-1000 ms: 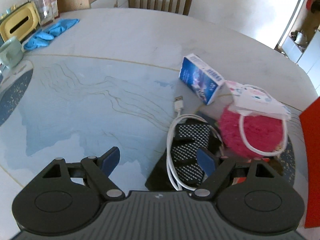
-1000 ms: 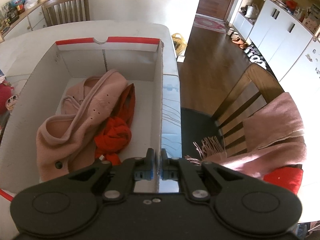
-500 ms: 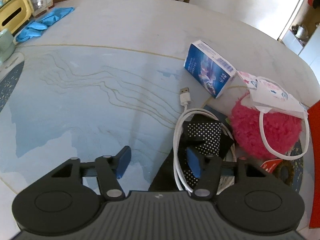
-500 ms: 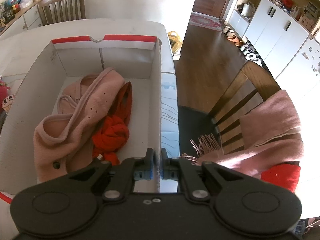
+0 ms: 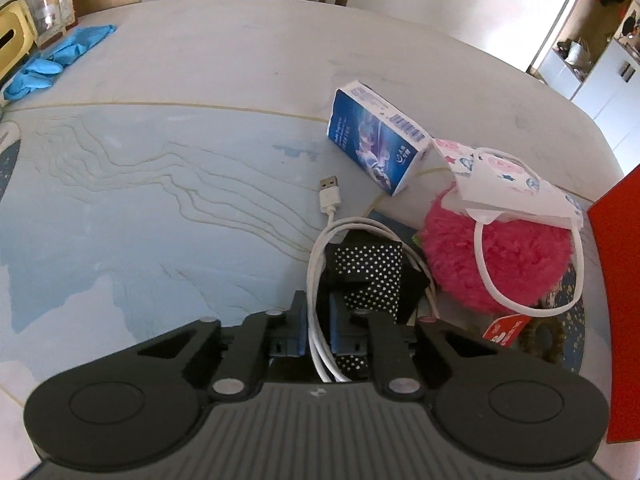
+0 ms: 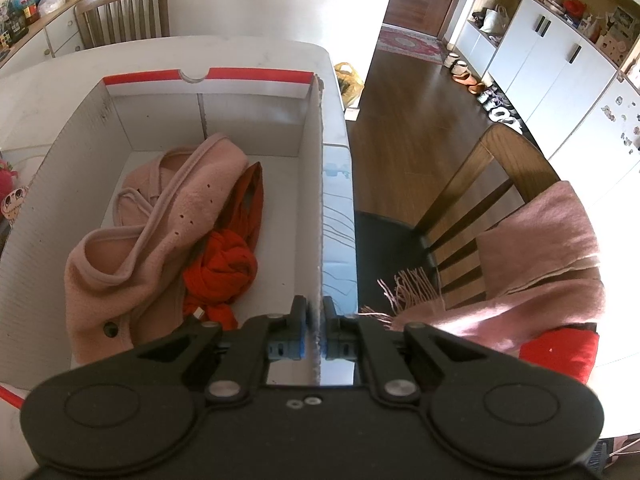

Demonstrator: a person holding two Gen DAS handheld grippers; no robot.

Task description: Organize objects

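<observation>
My left gripper (image 5: 319,320) is shut on the white USB cable (image 5: 330,240), which loops over a black dotted cloth (image 5: 370,270) on the table. Beside them lie a blue carton (image 5: 378,142), a pink fluffy ball (image 5: 500,248) and a white patterned face mask (image 5: 508,182) on top of the ball. My right gripper (image 6: 316,320) is shut on the right wall of the white cardboard box (image 6: 318,184). In the box lie a pink garment (image 6: 152,224) and a red cloth (image 6: 224,264).
Blue gloves (image 5: 56,60) and a yellow container (image 5: 10,36) sit at the table's far left. A red box side (image 5: 620,300) stands at the right. A wooden chair (image 6: 492,200) with a pink scarf (image 6: 540,264) stands right of the box.
My left gripper moved forward and right over the cable and closed its jaws from wide open onto it. The right gripper kept its hold on the box wall.
</observation>
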